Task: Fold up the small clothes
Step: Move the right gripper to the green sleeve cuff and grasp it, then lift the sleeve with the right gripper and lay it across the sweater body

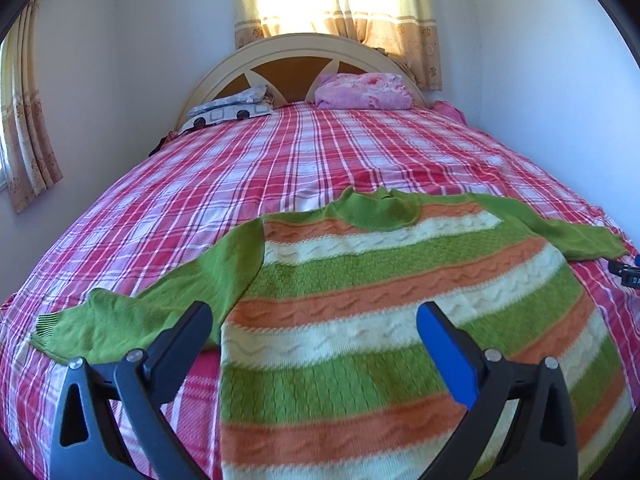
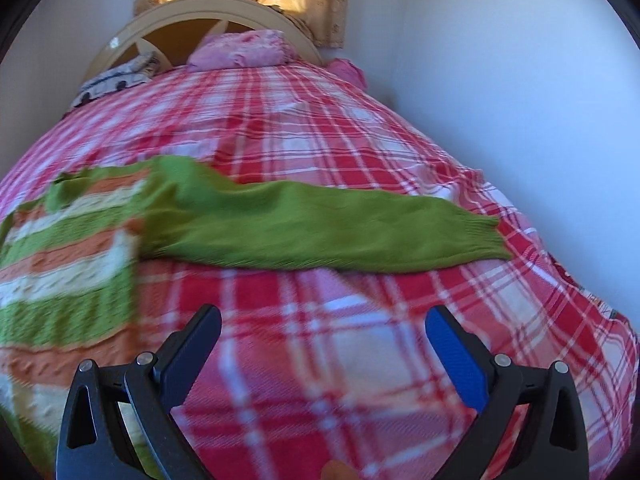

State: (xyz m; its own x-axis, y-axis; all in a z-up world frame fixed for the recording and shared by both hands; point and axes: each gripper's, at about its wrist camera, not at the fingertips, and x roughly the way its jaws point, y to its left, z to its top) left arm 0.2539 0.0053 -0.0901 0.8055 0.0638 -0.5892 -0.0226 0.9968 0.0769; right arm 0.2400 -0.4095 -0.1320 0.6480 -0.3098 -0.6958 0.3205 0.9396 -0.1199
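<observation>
Left tool (image 1: 314,312), right tool (image 2: 322,316) spread empty; one sweater (image 1: 400,280) flat

Far ahead of the jaws, a red-and-white plaid bedspread (image 1: 304,160) runs to an arched cream headboard (image 1: 298,46), where a pink pillow (image 1: 362,90) and a grey patterned one (image 1: 230,110) lie (sunlit tan curtains (image 1: 340,0) hang behind).

Each hand-held gripper (image 1: 314,316) (image 2: 323,320) has black arms, silver screws and one blue pad
</observation>
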